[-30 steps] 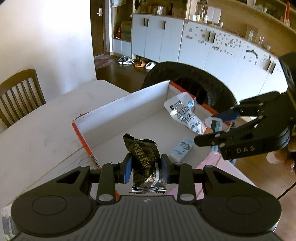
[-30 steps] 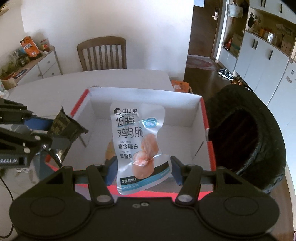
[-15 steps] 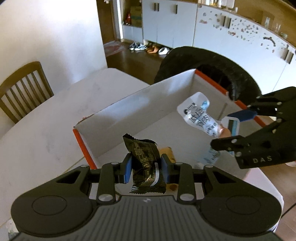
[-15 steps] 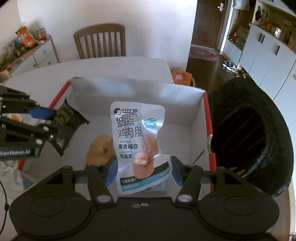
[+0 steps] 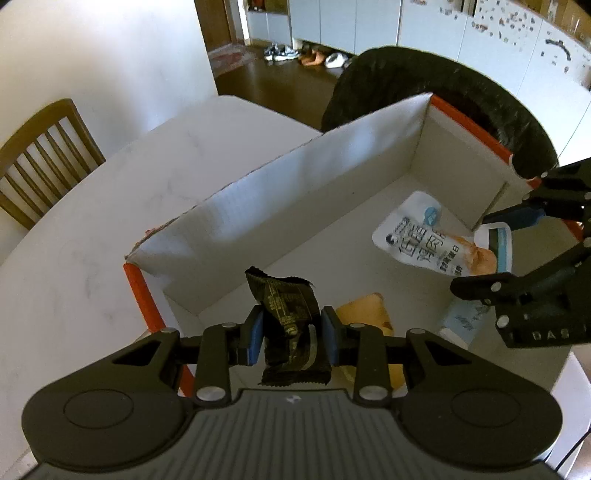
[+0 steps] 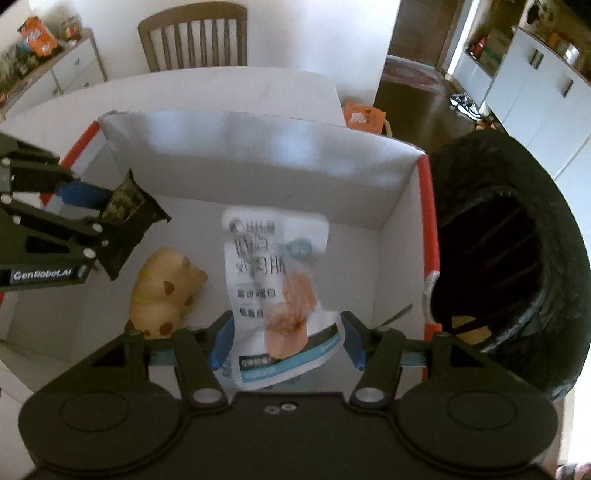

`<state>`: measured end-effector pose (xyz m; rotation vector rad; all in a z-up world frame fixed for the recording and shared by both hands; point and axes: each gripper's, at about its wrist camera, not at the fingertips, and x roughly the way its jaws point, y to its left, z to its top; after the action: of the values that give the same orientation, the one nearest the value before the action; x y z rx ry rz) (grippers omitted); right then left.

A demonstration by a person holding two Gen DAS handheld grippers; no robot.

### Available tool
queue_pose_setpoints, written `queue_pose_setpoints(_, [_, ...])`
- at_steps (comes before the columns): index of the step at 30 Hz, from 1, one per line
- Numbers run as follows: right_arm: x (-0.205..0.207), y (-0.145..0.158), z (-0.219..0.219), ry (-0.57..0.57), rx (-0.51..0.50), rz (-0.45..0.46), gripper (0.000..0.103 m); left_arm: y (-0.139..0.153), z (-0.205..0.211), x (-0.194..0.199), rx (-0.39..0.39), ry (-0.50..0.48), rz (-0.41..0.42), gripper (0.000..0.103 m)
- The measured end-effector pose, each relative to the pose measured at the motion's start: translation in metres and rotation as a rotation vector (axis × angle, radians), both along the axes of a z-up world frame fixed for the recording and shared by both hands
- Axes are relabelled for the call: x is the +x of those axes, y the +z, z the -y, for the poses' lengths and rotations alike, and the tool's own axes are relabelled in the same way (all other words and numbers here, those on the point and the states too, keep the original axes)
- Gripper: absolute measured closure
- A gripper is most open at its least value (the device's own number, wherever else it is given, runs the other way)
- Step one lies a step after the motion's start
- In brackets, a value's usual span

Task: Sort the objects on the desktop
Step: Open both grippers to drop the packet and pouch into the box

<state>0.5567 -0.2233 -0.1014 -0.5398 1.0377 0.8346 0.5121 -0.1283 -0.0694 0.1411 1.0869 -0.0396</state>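
Observation:
My left gripper (image 5: 291,336) is shut on a black snack wrapper (image 5: 288,325) and holds it over the near left part of the white cardboard box (image 5: 306,184). My right gripper (image 6: 286,345) has its jaws spread wide over the box; the white chicken-breast pouch (image 6: 280,284) is blurred between them and looks loose. The pouch also shows in the left wrist view (image 5: 436,240) beside the right gripper's fingers (image 5: 517,284). The left gripper and wrapper (image 6: 125,218) show at the left of the right wrist view.
A tan spotted plush toy (image 6: 162,291) and a pale blue packet (image 5: 461,319) lie on the box floor. A black-lined bin (image 6: 509,258) stands just right of the box. The box sits on a white table (image 5: 74,258); a wooden chair (image 6: 192,35) stands behind.
Both grippers moved forward and down over the box. The right gripper's jaws opened wider and the pouch is slipping free. The left gripper still holds the wrapper.

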Motion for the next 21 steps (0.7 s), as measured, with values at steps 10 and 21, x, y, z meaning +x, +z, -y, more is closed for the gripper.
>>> queue_pose_setpoints(10, [-0.01, -0.012, -0.021, 0.086, -0.077, 0.014, 0.042, -0.012, 0.006, 0.009, 0.043, -0.052, -0.083, 0.071])
queue_pose_setpoints(21, [-0.012, -0.01, -0.02, 0.104, -0.053, 0.0, 0.027, -0.017, 0.011, 0.014, 0.055, -0.054, -0.109, 0.071])
